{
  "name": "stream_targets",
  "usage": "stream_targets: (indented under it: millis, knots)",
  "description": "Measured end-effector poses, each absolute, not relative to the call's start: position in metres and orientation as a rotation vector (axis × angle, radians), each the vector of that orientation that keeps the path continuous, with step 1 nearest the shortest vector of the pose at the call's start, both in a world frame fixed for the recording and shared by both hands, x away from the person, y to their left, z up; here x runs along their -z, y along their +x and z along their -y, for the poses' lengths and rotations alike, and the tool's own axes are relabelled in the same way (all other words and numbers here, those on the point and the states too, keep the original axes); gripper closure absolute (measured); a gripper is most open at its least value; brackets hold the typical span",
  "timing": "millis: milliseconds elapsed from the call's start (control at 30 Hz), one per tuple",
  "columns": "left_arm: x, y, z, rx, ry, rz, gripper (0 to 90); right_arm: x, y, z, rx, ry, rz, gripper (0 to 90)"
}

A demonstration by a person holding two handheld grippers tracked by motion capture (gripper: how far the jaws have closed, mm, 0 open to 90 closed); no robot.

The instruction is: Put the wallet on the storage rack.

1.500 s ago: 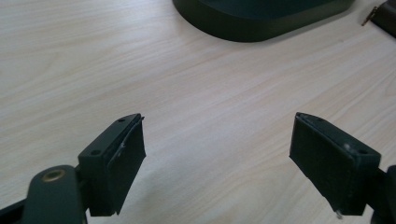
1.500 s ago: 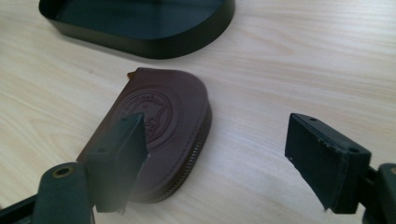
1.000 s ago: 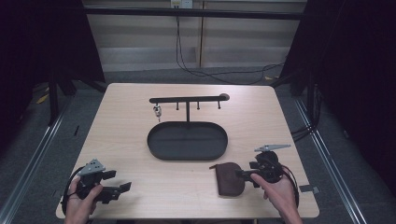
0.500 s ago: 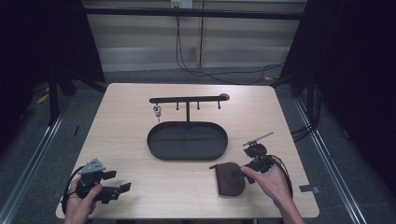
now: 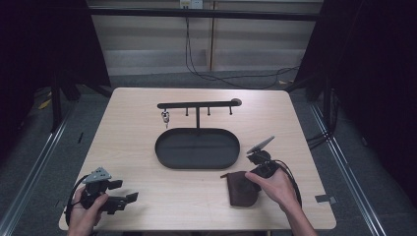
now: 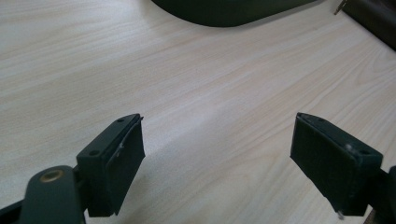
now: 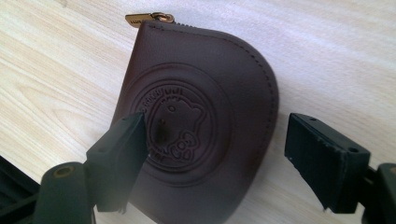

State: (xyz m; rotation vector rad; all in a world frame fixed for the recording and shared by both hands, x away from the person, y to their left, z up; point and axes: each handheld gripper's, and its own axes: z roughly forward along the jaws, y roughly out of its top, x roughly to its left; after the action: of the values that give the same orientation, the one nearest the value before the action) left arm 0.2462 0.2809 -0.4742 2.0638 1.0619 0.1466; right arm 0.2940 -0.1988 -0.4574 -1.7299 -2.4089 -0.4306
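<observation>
A dark brown leather pouch [image 5: 242, 191] [image 7: 201, 116] with an embossed bear and a brass zip pull [image 7: 148, 18] lies flat near the table's front right. My right gripper [image 5: 250, 178] [image 7: 219, 135] hangs open just over it. One jaw overlaps the pouch's left part, the other sits past its right edge. My left gripper [image 5: 129, 198] [image 6: 217, 149] is open above bare wood at the front left, holding nothing. The pouch's corner [image 6: 373, 18] shows far off in the left gripper view.
A black oval tray [image 5: 164, 147] [image 6: 224, 9] sits mid-table. Behind it stands a black T-shaped hook rack [image 5: 197, 104] with a small key [image 5: 165, 117] hanging at its left. A grey tag [image 5: 326, 199] lies at the front right edge.
My right gripper has moved left and tipped down onto the pouch, its grey plate now raised behind it. The left gripper has stayed put.
</observation>
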Motion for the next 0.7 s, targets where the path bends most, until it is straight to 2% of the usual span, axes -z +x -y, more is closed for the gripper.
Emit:
stream_targets:
  millis: [300,500,567,700]
  knots:
    - [0.4745,0.246,-0.2846,-0.146,2.049,-1.08,17.4,0.4641,0.2972,0.1955,0.38,-1.76,2.353,19.5]
    - [0.4741,0.2459,-0.2847,-0.143,2.049,-1.077,17.4,0.4656,0.3004,0.1962,0.373,-1.747,2.318,23.8]
    - [0.4742,0.2459,-0.2848,-0.145,2.049,-1.077,17.4,0.4645,0.3002,0.196,0.373,-1.745,2.315,27.2]
    - [0.4744,0.2463,-0.2853,-0.143,2.052,-1.077,17.4,0.4601,0.301,0.1992,0.393,-1.754,2.305,40.8]
